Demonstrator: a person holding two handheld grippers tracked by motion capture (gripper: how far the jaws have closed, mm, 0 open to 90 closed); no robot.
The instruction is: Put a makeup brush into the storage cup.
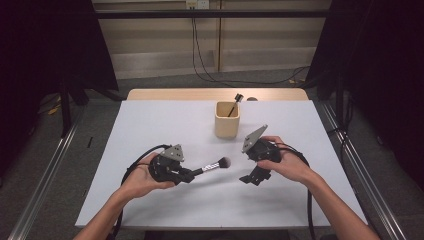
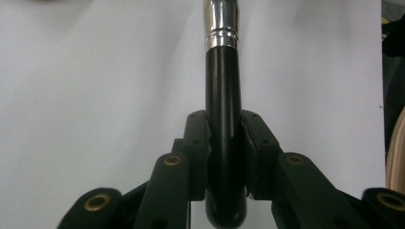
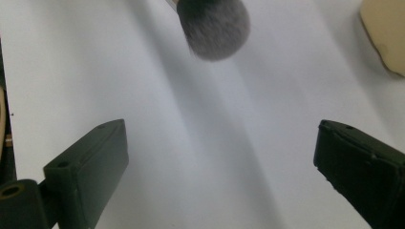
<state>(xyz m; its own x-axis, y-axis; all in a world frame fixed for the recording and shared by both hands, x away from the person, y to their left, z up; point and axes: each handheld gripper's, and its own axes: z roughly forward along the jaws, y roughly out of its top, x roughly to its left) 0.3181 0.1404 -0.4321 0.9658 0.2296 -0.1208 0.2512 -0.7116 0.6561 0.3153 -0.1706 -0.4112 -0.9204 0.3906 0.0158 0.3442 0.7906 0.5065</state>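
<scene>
Black, with a silver ferrule, the brush (image 1: 212, 165) sits by its handle in our left gripper (image 1: 192, 174), whose jaws are clamped on either side of it. In the left gripper view the handle (image 2: 222, 143) runs straight up between the two pads, its rounded end poking out below them, and the ferrule (image 2: 221, 24) begins a little above. From the high view, the brush points to the right over the white table (image 1: 165, 125), roughly level, with its dark bristle head (image 1: 225, 162) out in the gap between our two hands.

Our right gripper (image 1: 248, 179) has nothing in it. Its jaws stand wide apart in the right gripper view, bare table between them, and the bristle head (image 3: 213, 27) lies well ahead of them, not touching either one.

Behind the grippers, near the far edge of the table, stands a pale wooden cup (image 1: 227, 119). A second brush (image 1: 234, 104) leans inside it, its dark tip sticking out over the rim.
</scene>
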